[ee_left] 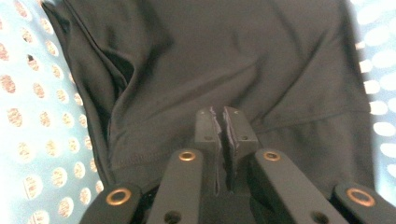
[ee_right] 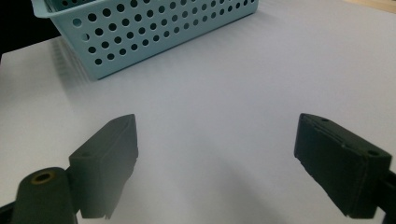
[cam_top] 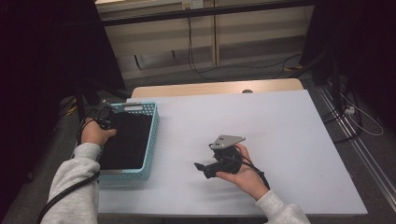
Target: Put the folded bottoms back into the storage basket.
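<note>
Left claw (ee_left: 223,122) closed over black cloth (ee_left: 261,60); right claw (ee_right: 217,168) wide above table (ee_right: 224,84).

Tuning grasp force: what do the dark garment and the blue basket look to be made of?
Dark garment: soft knit fabric, matte, probably jersey; it creases and shows a stitched hem. Blue basket: looks like moulded plastic, smooth with a slight sheen; rigid walls with even rows of punched round holes.

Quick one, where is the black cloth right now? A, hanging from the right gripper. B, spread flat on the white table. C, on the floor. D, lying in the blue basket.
D: the black cloth lies inside the blue basket, with the left gripper down on it, jaws shut.
</note>
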Motion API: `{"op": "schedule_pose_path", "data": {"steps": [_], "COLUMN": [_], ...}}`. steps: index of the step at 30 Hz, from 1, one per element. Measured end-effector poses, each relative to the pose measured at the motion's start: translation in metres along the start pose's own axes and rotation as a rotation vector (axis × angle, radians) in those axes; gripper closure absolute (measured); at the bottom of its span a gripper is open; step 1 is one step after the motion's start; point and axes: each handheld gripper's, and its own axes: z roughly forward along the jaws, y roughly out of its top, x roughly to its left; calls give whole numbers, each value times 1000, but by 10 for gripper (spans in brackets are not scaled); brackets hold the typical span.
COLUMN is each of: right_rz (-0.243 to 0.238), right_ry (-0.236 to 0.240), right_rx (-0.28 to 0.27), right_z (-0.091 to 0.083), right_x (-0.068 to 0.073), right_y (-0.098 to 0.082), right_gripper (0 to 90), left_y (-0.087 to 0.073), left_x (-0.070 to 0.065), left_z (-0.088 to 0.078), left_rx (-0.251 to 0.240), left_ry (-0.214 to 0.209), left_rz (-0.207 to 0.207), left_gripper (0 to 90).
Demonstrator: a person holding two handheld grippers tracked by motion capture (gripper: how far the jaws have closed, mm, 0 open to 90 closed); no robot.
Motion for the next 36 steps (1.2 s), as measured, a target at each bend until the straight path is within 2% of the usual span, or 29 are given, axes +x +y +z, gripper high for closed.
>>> {"op": "schedule_pose_path", "data": {"steps": [2, 7, 9, 10, 14, 18, 26, 28, 30, 33, 36], "right_rz": [-2, -5, -3, -4, -5, -5, -12, -9, -7, 1, 8], "right_ry": [-1, -6, -14, -15, -17, -22, -28, -27, -34, -42, -49], "right_rx": [2, 2, -1, -6, -14, -19, -20, -28, -32, -36, -42], "right_z": [0, -2, -4, -5, -8, -12, -16, -18, -20, -24, -28], "right_x": [0, 0, -1, -1, -2, -3, -4, -5, -7, -10, -14], "right_y": [-1, -1, -1, -1, -1, -1, -1, 0, 1, 0, -1], "right_gripper": [133, 133, 133, 133, 133, 133, 133, 132, 132, 132, 132], "left_y": [-1, -6, -7, -8, -12, -19, -28, -27, -28, -28, -26], "left_x": [1, 1, 2, 2, 2, 0, 1, 2, 3, 1, -1], "left_z": [6, 18, 21, 22, 22, 22, 16, 13, 15, 15, 12], "left_rx": [8, 19, 48, 40, 70, 54, 93, 77, 41, 34, 50], "left_ry": [9, 19, 23, 24, 25, 27, -4, -14, -24, -30, -41], "left_rz": [7, -17, -23, -32, -42, -48, -87, -101, -94, -88, -80], "left_gripper": [865, 870, 872, 876, 890, 899, 900, 900, 857, 825, 756]}}
